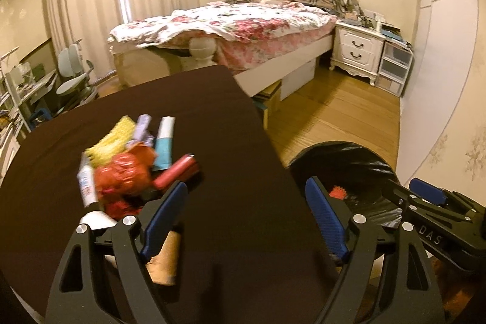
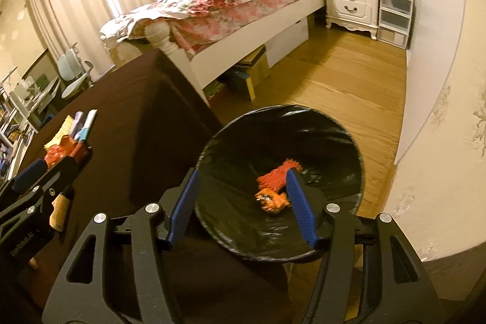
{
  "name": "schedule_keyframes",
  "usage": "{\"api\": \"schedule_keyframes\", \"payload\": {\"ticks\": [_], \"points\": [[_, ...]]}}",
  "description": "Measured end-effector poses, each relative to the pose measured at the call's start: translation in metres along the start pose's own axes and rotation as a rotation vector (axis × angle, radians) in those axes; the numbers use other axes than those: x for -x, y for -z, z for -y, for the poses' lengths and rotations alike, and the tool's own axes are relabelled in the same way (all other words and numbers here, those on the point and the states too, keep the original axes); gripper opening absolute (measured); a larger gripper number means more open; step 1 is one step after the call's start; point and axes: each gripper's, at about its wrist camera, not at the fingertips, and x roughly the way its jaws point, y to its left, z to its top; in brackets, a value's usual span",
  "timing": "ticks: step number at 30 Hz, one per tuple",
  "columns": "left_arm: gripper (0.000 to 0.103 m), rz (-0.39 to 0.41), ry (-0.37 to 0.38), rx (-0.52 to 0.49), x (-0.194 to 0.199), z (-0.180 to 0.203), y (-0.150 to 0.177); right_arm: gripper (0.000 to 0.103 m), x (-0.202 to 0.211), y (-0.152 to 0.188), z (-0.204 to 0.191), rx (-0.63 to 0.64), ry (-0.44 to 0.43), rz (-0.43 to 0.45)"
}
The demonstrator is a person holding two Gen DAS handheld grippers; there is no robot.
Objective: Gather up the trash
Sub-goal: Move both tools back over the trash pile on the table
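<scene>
A heap of trash (image 1: 127,163) lies on the dark brown table (image 1: 227,126): red and orange wrappers, a yellow wrapper, a teal-and-white packet, a pink tube and a white tube. It also shows in the right wrist view (image 2: 68,138). My left gripper (image 1: 246,190) is open and empty, just right of the heap. My right gripper (image 2: 243,175) is open and empty above a bin lined with a black bag (image 2: 334,135). An orange wrapper (image 2: 273,187) lies inside the bin. The bin (image 1: 349,160) stands on the floor at the table's right edge.
A brown cork-like piece (image 1: 164,263) lies near the table's front edge, under my left gripper. A bed (image 1: 243,32) with a floral cover stands behind the table. A white nightstand (image 1: 358,47) and plastic drawers (image 1: 395,66) stand by the right wall. A desk and chair (image 1: 73,75) are at the left.
</scene>
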Motion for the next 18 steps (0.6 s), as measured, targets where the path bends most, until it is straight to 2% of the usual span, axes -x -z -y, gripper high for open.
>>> {"api": "schedule_keyframes", "payload": {"ticks": [18], "points": [[0.080, -0.040, -0.134, 0.151, 0.023, -0.093, 0.033, 0.060, 0.000, 0.018, -0.077, 0.125, -0.093, -0.037]]}}
